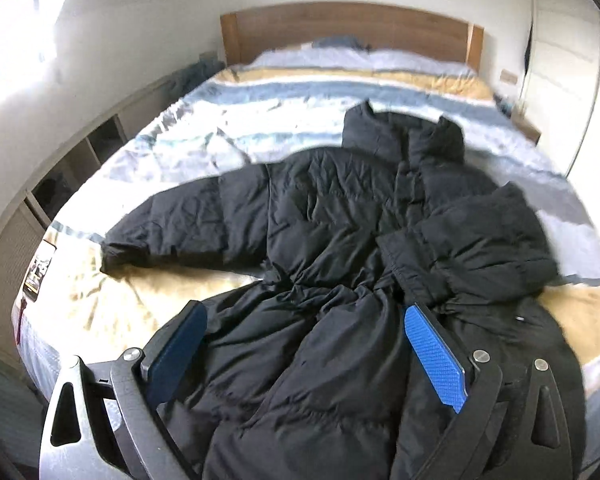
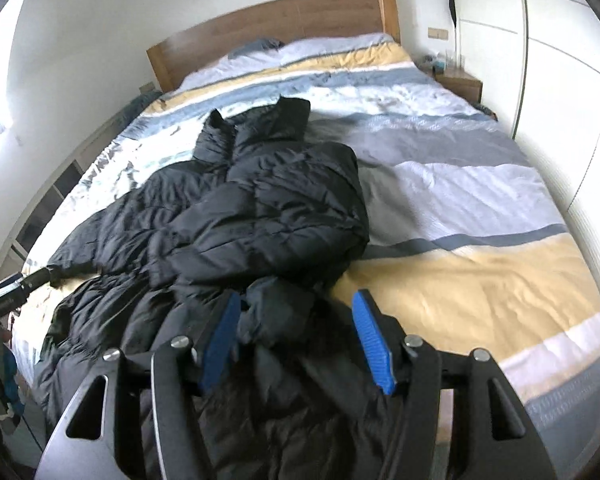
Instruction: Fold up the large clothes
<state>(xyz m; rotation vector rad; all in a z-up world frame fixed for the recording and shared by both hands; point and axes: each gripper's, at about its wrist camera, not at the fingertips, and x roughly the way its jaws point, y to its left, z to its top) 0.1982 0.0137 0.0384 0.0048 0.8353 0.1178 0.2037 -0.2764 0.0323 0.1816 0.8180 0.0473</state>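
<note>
A large black puffer coat (image 1: 324,216) lies front up on the bed, collar toward the headboard. Its left sleeve (image 1: 172,228) stretches out flat to the left. Its right sleeve (image 1: 472,240) is folded in over the body. My left gripper (image 1: 304,312) is open above the coat's lower half, blue pads spread wide, holding nothing. In the right wrist view the coat (image 2: 260,208) shows with the folded sleeve's cuff (image 2: 280,308) between the open fingers of my right gripper (image 2: 296,300). The pads do not press on it.
The bed (image 2: 480,272) has a striped yellow, blue and white cover. A wooden headboard (image 1: 348,28) stands at the far end. A low shelf unit (image 1: 60,176) runs along the left wall. A nightstand (image 2: 460,80) and white wardrobe (image 2: 560,60) stand on the right.
</note>
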